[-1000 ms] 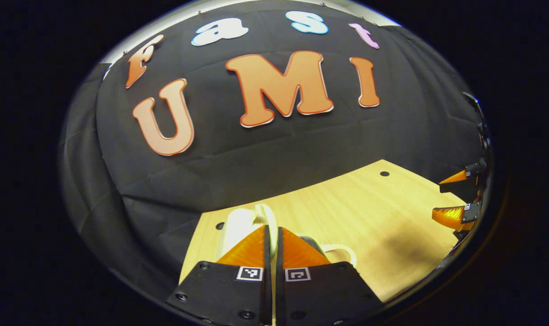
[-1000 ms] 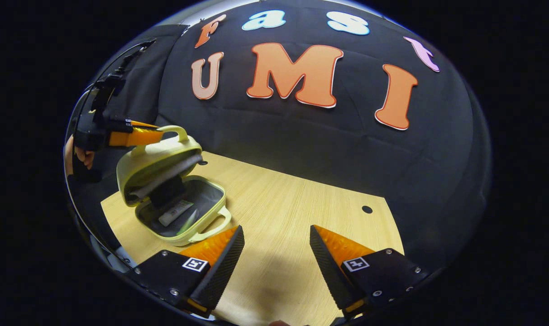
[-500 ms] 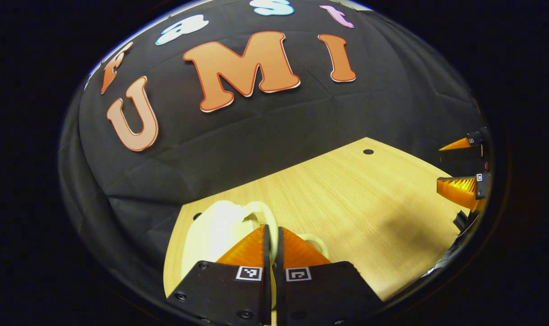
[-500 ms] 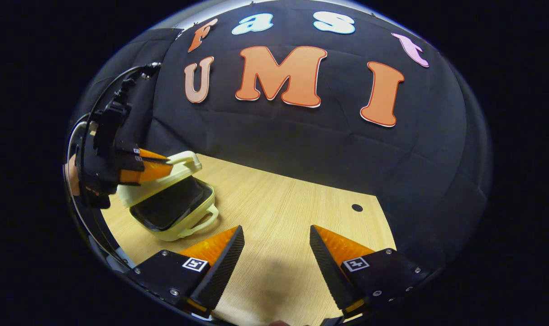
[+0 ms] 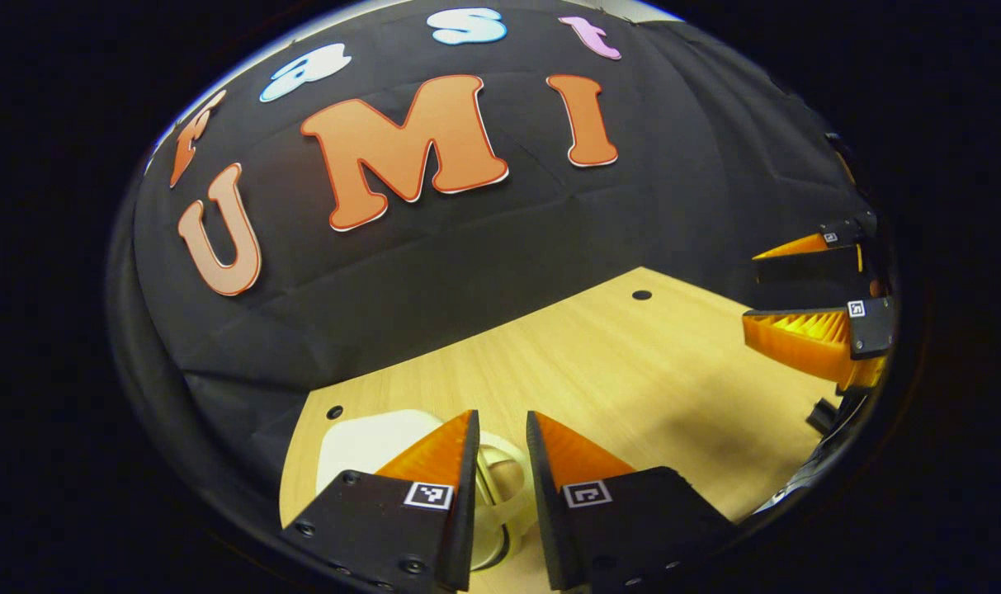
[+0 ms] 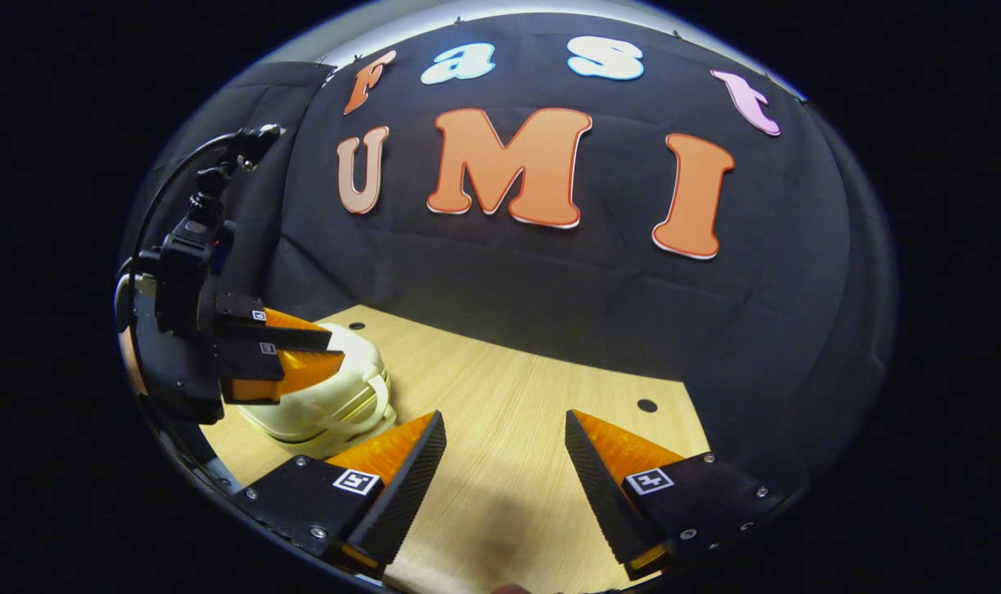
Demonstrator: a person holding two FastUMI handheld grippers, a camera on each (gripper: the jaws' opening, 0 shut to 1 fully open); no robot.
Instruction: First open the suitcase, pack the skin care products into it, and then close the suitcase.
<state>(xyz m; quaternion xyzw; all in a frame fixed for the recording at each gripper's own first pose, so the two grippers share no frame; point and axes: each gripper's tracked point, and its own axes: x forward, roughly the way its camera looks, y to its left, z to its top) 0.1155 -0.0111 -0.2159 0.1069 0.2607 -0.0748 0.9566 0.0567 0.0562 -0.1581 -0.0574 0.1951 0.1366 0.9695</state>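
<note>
The small cream suitcase (image 6: 339,400) lies on the wooden table (image 6: 508,379) with its lid down, so its inside is hidden. My left gripper (image 6: 335,347) hovers just above its top, fingers a little apart. In the left gripper view the case (image 5: 368,441) sits under my left gripper (image 5: 501,415), which is open, and the two handles (image 5: 500,478) show in the gap between its fingers. My right gripper (image 6: 504,421) stands wide open over bare table, to the right of the case, with nothing in it. It also appears at the right edge (image 5: 752,289) of the left gripper view.
Small round holes (image 6: 647,405) mark the tabletop near its back edge. The black cloth wall (image 6: 550,272) rises right behind the table. Bare wood (image 5: 616,363) stretches between the case and the right gripper.
The left gripper brought the lid down by its handle until the case closed, then opened its fingers off the handle. The right gripper stayed open in about the same place.
</note>
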